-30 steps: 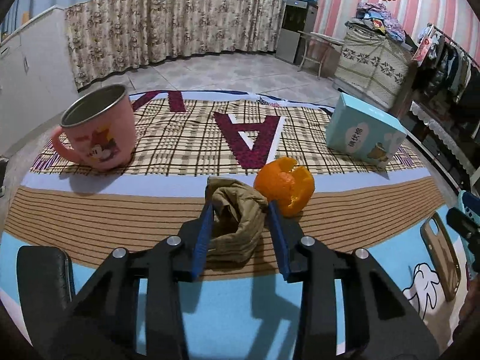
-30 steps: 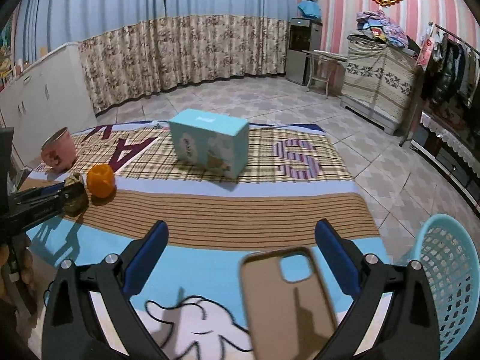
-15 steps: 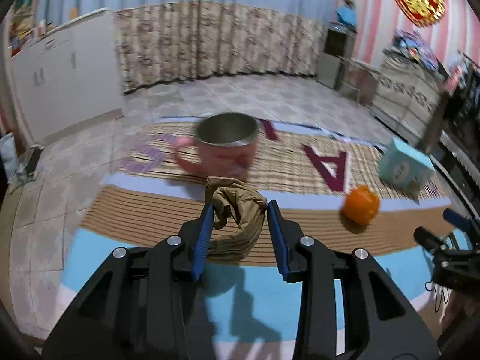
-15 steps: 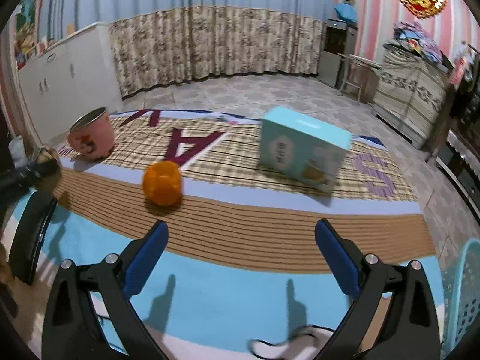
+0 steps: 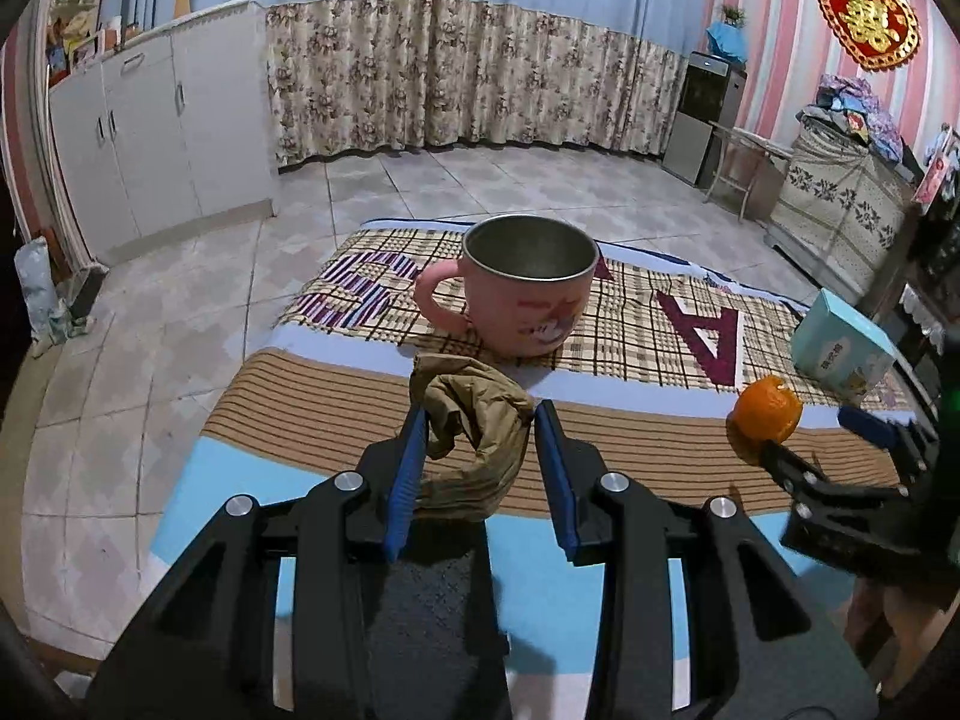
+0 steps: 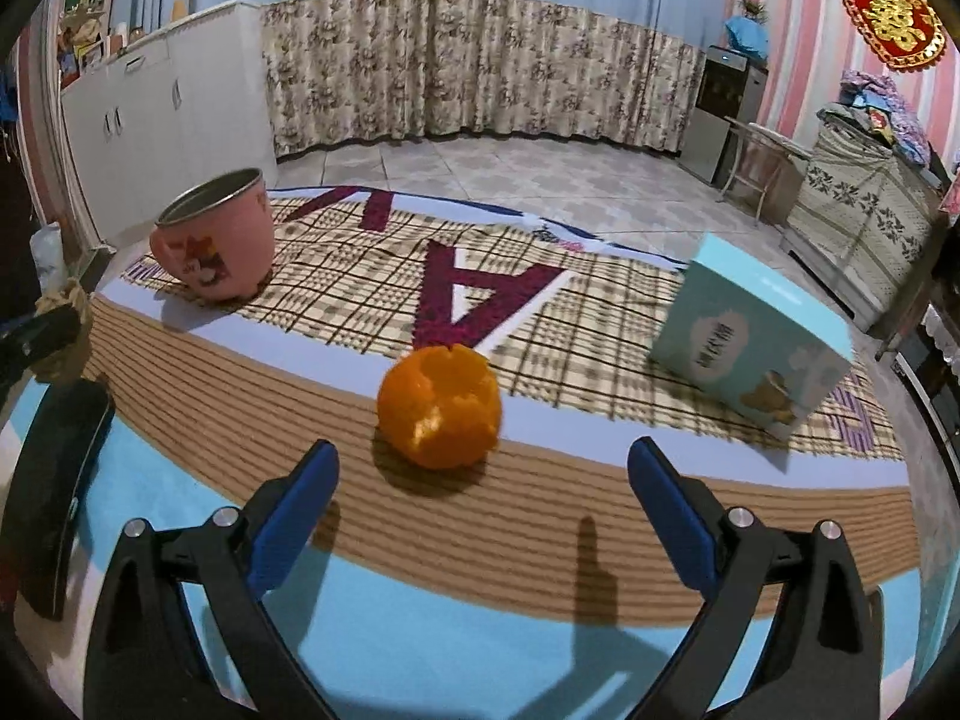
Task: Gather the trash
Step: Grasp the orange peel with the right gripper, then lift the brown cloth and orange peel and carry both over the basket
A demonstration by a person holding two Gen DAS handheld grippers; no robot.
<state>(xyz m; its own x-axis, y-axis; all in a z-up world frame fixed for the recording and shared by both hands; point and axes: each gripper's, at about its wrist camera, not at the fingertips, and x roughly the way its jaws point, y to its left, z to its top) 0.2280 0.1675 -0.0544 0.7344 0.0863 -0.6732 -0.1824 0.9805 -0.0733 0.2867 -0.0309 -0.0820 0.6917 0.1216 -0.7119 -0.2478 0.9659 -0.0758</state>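
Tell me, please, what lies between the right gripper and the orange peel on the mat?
Nothing: in the right wrist view only bare striped mat separates the open right gripper from the orange peel.

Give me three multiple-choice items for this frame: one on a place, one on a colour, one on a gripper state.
1. Where does the orange peel lie?
A. inside the mug
B. on the striped mat, in front of the open right gripper
C. on top of the blue box

2. What colour is the mug?
A. pink
B. green
C. white

3. What is the left gripper doing?
A. standing open with nothing in it
B. clamping the mug's handle
C. clamping a crumpled brown paper

Answers:
1 B, the peel sits on the brown stripes just ahead of the fingers.
2 A, its outside is pink with a metal inside.
3 C, the paper is squeezed between both blue pads.
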